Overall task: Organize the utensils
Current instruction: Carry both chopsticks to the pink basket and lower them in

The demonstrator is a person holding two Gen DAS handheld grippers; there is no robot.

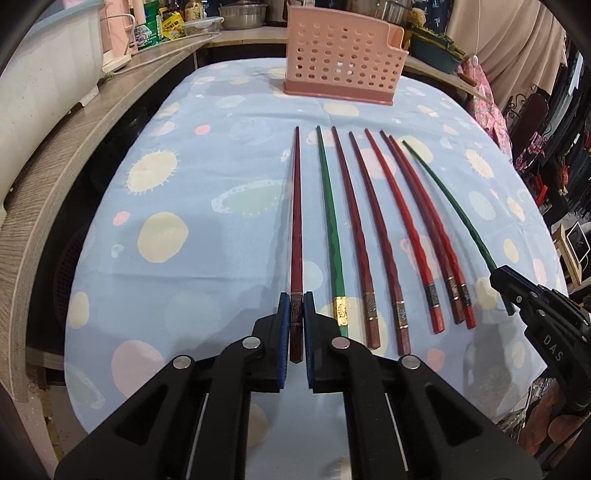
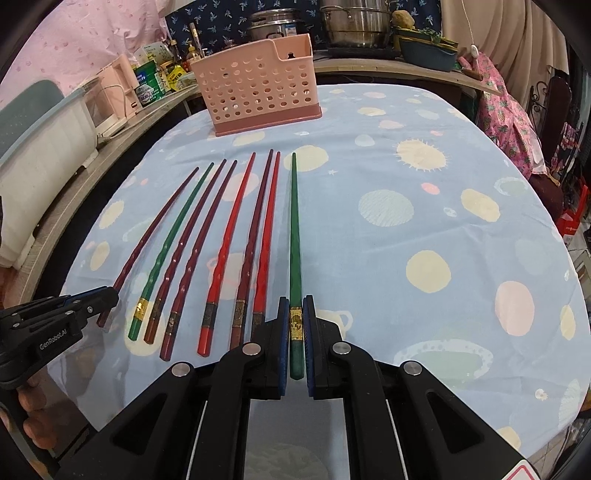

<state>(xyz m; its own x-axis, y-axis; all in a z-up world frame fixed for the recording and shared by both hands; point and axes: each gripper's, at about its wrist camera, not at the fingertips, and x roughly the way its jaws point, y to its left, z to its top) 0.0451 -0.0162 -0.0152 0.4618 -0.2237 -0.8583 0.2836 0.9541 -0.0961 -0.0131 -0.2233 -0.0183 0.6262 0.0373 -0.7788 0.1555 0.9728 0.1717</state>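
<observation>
The chopsticks lay in a row on the cloth-covered counter (image 1: 221,177), looking light, stiff and slippery, so the left gripper (image 1: 295,314) pinched the dark red chopstick (image 1: 296,221) and the right gripper (image 2: 295,321) the green chopstick (image 2: 294,229) at their thick banded ends.

A blue tablecloth (image 1: 221,236) with pastel dots covers the table; 2 steel pots (image 2: 354,22) stand on the counter behind.
</observation>
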